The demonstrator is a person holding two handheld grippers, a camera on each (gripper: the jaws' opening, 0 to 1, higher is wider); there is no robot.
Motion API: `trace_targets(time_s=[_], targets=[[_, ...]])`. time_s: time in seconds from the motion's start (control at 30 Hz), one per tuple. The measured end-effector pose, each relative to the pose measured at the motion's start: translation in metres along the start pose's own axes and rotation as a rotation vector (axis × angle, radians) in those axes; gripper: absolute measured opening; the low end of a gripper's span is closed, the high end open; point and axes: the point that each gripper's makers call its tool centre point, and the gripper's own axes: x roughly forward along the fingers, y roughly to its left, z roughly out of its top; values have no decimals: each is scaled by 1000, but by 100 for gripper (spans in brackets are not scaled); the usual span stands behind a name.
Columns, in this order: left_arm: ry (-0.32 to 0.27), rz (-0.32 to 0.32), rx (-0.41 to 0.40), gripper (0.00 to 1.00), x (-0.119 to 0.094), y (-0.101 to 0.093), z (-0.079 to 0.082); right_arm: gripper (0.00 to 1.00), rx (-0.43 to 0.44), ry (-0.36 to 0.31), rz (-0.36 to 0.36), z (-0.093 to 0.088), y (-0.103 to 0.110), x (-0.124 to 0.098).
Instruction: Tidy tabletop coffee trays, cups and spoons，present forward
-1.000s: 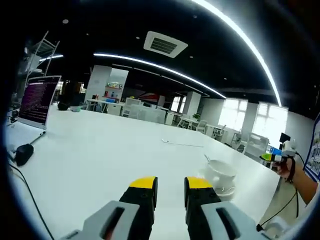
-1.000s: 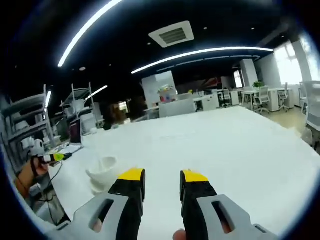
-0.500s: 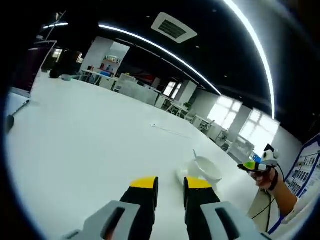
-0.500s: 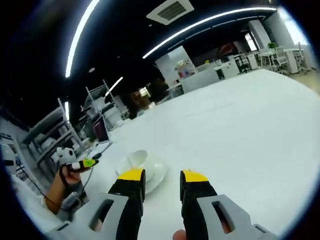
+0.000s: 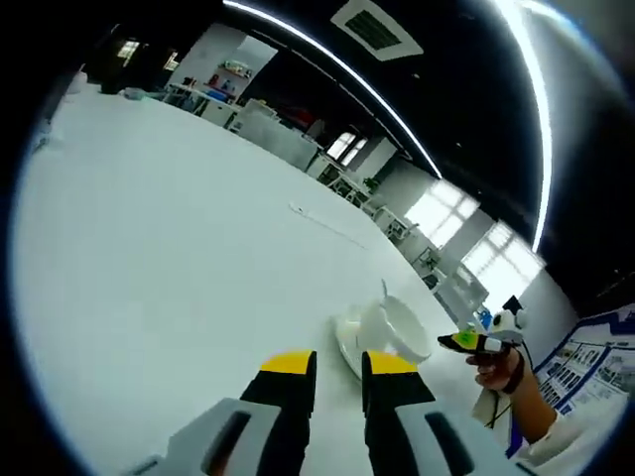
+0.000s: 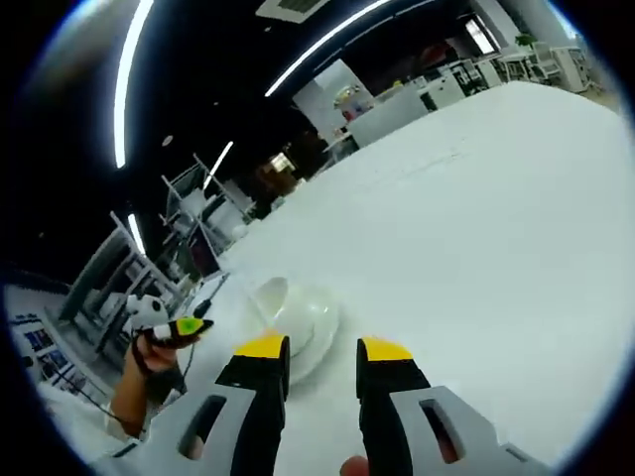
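Over the last second both views have tipped down and swung toward the white ceramic coffee cup [image 5: 401, 325] on its white round saucer [image 5: 349, 342], which now sits far larger and just beyond the tong tips. This reads as the hands closing in on the set rather than the crockery moving, so a first grasp looks close but not yet made.

The left tongs [image 5: 330, 364] stand slightly parted at the bottom centre of the left gripper view, holding nothing; the saucer lies just above their right tip. The right tongs [image 6: 324, 347] are likewise a little open and empty, with the saucer [image 6: 310, 342] near their left tip.

The cup [image 6: 282, 305] sits upright on the white bench [image 5: 149, 248], glossy and plain, with a thin spoon handle [image 5: 385, 291] rising from it.
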Motion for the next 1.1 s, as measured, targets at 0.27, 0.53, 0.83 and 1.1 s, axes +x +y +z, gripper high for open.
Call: trace_targets(time_s=[0.27,0.53,0.83,1.1], targets=[[76,-11,-38,21,21,-2,-8,26,0,65,-15,-9,1,19],[132,12,-64,21,41,3,-16,26,5,122,6,-21,8,36],[169,8,-105,21,59,3,-24,24,32,158,8,-27,4,49],[188,-22,-184,20,73,-4,-29,24,41,174,10,-32,3,54]])
